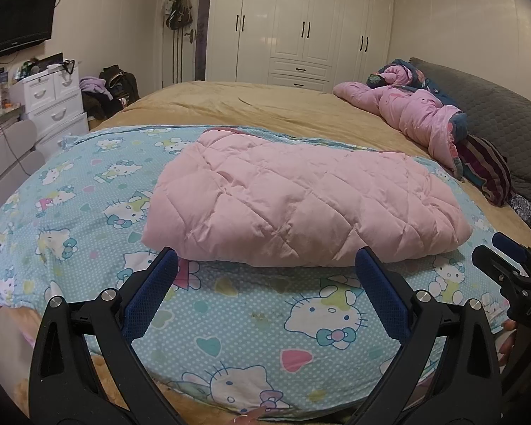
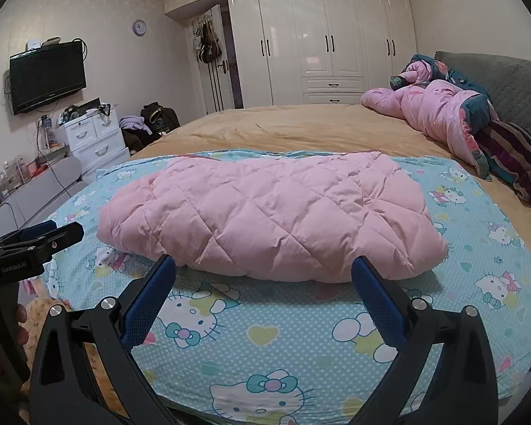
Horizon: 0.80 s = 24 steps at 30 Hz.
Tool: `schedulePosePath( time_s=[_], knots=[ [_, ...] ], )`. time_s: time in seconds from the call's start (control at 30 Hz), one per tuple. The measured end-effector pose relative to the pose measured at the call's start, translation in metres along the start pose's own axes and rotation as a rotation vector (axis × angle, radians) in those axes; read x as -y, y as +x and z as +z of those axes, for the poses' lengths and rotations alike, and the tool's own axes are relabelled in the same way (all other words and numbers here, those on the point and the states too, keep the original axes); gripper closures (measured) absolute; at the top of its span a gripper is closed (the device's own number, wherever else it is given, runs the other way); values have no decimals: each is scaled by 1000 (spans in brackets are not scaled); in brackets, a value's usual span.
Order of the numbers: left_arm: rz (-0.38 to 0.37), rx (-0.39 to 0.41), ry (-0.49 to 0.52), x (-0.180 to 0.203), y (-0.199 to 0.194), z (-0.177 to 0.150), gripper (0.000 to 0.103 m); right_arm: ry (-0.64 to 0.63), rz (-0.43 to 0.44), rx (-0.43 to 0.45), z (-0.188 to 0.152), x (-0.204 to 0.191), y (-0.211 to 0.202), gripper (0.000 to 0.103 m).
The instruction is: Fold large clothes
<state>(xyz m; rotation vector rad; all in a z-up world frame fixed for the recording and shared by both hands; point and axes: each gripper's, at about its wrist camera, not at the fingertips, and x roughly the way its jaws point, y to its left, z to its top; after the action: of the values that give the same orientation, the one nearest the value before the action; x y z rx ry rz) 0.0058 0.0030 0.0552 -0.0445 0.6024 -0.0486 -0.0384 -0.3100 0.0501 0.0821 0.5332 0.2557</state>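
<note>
Both tongs are released and grasp nothing. My left tongs [image 1: 265, 258] hang just short of the near edge of the pink jacket [image 1: 301, 205], jaws spread wide, not touching it. My right tongs [image 2: 263, 262] stand the same way in their own view, jaws apart, short of the same edge and clear of it. Each tool shows at the margin of the other's view, so the two are side by side.

Under the tongs lies a cartoon-print sheet [image 1: 230, 318], spread over the near part of the bed [image 1: 283, 106]. The jacket rests on this sheet, in the middle, as a thick, rounded quilted bundle. Its near edge is a rolled fold. I see no sleeve or hood hanging loose, though the far side is hidden from me.

Judgement: the folding looks largely done, and the step in hand is either a last fold or a check of the bundle. If another fold is wanted, the next move calls for both tongs to close on the near edge together, well apart, and carry it over evenly; the padding is likely to spring back.

Further off, a second pink garment [image 1: 417, 113] lies crumpled at the head of the bed, unfolded.
</note>
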Motion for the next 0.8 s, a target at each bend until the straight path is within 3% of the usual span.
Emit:
schedulePosePath(
  time_s=[0.8],
  knots=[
    [11, 7, 4, -1, -2, 0, 9, 0, 3, -2, -1, -2, -1, 4]
  ],
)
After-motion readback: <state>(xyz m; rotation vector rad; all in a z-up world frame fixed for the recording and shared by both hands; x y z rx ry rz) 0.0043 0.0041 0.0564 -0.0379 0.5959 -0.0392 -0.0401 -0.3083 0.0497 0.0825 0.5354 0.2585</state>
